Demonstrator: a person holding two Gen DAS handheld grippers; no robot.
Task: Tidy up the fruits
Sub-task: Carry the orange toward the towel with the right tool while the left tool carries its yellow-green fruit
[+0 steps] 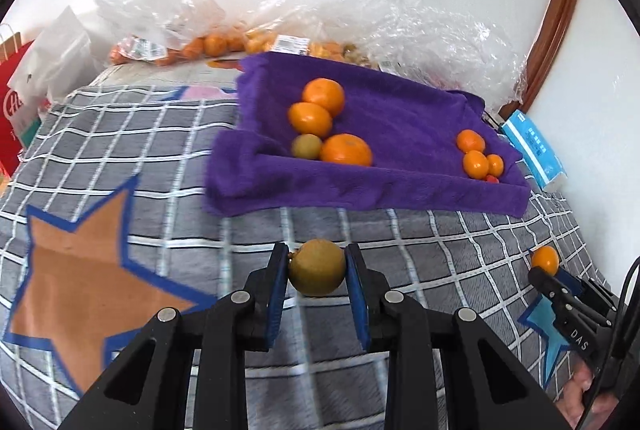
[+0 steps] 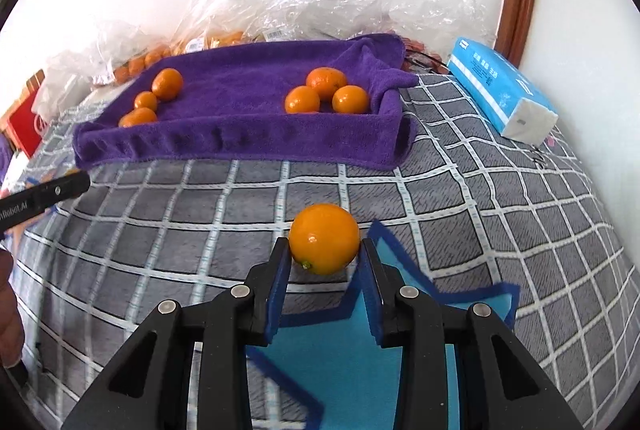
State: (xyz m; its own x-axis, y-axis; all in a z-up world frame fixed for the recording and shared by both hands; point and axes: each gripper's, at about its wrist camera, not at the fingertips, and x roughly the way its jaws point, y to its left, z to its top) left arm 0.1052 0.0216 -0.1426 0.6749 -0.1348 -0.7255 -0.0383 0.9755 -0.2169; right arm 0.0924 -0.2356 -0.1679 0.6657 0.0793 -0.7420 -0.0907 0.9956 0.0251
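My left gripper (image 1: 317, 266) is shut on a round yellow-green fruit (image 1: 317, 272) and holds it over the checked blanket. My right gripper (image 2: 325, 250) is shut on a small orange (image 2: 324, 238); it also shows in the left wrist view (image 1: 545, 260). Ahead lies a tray lined with a purple towel (image 1: 400, 118), also in the right wrist view (image 2: 248, 134). In it, a left group (image 1: 320, 110) holds three oranges and one green fruit (image 1: 306, 146). A right group (image 1: 478, 158) holds three small oranges.
Clear plastic bags with more oranges (image 1: 216, 44) lie behind the tray by the wall. A blue tissue pack (image 2: 500, 90) lies right of the tray. A red paper bag (image 1: 12, 102) stands far left. The blanket has an orange star (image 1: 80, 286) and a blue star (image 2: 360, 350).
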